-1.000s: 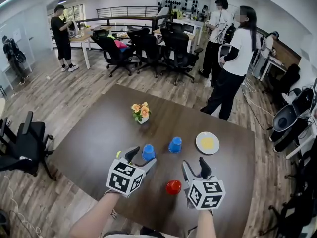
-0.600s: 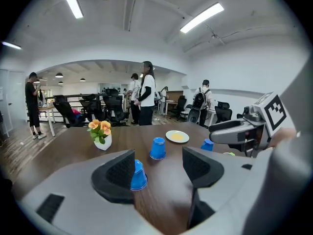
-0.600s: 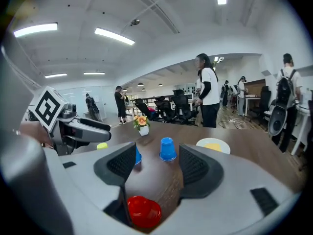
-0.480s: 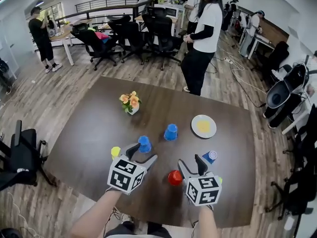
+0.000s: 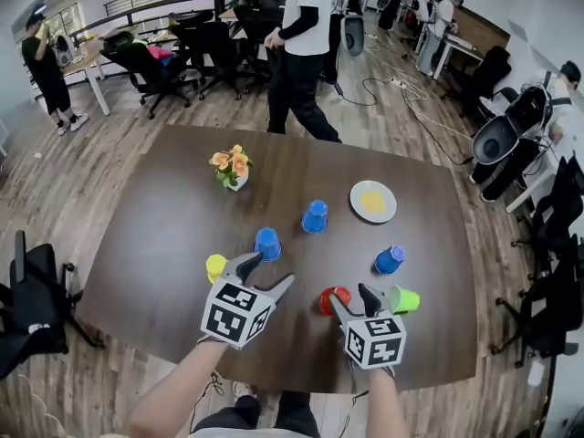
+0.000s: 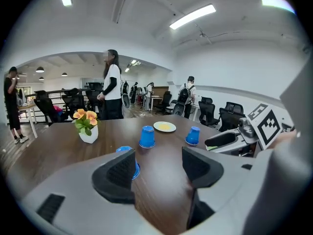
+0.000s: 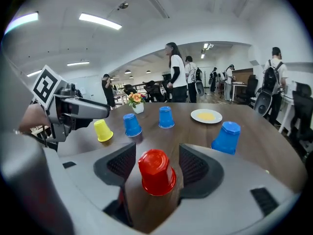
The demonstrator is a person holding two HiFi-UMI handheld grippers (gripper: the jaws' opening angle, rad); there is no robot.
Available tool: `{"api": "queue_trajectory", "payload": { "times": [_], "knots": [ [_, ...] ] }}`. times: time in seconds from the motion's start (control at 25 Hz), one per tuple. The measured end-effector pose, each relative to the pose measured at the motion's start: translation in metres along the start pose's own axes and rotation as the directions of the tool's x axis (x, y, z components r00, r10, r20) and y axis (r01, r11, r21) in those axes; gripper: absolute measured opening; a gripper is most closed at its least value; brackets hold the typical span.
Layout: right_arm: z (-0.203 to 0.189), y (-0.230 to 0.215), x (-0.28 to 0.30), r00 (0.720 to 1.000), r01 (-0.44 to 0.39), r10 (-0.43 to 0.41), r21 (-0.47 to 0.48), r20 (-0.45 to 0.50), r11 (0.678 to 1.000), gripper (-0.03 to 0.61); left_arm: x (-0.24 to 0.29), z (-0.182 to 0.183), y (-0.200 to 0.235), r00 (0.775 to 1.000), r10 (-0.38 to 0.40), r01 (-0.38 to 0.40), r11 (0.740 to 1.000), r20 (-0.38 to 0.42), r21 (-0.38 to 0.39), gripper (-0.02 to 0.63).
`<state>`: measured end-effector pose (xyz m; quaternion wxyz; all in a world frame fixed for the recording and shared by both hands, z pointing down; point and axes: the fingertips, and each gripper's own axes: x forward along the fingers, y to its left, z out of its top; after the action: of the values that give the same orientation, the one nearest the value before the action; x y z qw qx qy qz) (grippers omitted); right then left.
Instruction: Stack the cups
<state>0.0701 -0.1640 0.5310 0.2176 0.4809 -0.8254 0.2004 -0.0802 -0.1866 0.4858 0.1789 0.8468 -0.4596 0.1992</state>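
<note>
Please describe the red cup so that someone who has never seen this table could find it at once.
On the dark wooden table, look toward the near edge, where the right gripper is. The red cup stands upside down between its open jaws. It is the only red cup; the others are blue, yellow or green.

red cup [image 7: 156,173], yellow cup [image 5: 215,266], green cup [image 5: 403,299]
</note>
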Motion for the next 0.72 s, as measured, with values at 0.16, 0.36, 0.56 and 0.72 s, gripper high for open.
{"api": "queue_trajectory", "payload": {
  "times": [0.16, 0.36, 0.56, 0.72],
  "knots": [
    [-0.021, 0.001, 0.006, 0.998, 0.029, -0.03, -0.013, -0.056, 0.999, 0.261, -0.003, -0.01, 0.0, 1.0, -0.015, 0.015, 1.0, -0.016, 0.011, 0.298],
    [-0.031, -0.004, 0.013, 0.993, 0.046, -0.051, -0.051, -0.104, 0.998, 0.227, -0.006, -0.013, 0.004, 1.0, -0.01, 0.011, 1.0, -0.017, 0.014, 0.298],
    [-0.016, 0.012, 0.023, 0.996, 0.016, -0.023, -0.08, -0.081, 0.997, 0.225, -0.016, -0.017, 0.018, 1.0, 0.016, -0.016, 1.0, -0.013, -0.001, 0.298],
    [-0.004, 0.03, 0.038, 0.997, -0.028, 0.02, -0.107, -0.081, 0.994, 0.225, -0.023, -0.019, 0.03, 0.999, 0.044, -0.045, 0.999, -0.011, -0.014, 0.298]
  ]
}}
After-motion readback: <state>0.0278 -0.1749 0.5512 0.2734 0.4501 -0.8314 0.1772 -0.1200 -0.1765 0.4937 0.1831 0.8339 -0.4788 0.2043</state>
